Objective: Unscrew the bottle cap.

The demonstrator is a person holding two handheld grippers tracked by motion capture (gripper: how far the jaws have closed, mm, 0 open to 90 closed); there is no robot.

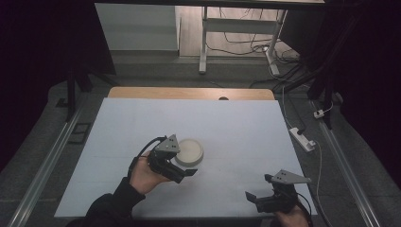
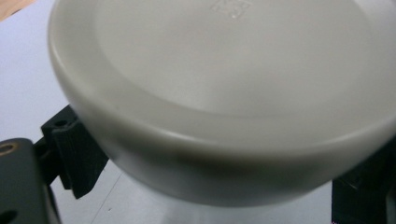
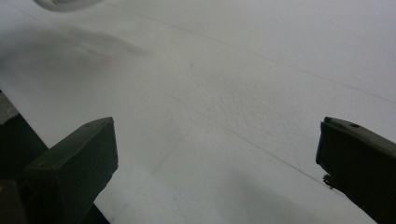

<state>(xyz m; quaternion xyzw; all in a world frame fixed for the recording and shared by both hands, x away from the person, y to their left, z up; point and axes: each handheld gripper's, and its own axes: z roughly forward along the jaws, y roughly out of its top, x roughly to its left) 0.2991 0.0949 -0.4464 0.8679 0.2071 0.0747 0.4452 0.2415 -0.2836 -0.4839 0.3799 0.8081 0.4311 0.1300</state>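
While the white round dish (image 1: 189,151) sits near the middle of the pale counter (image 1: 236,127), the left gripper (image 1: 182,171) is at its near edge, jaws spread wide to either side of the dish (image 2: 224,93) without clearly touching it. The right gripper (image 1: 257,189) hovers near the counter's front right corner, well apart, its jaws spread over bare surface.

A white-topped table (image 1: 236,127) carries a round white dish (image 1: 189,151).
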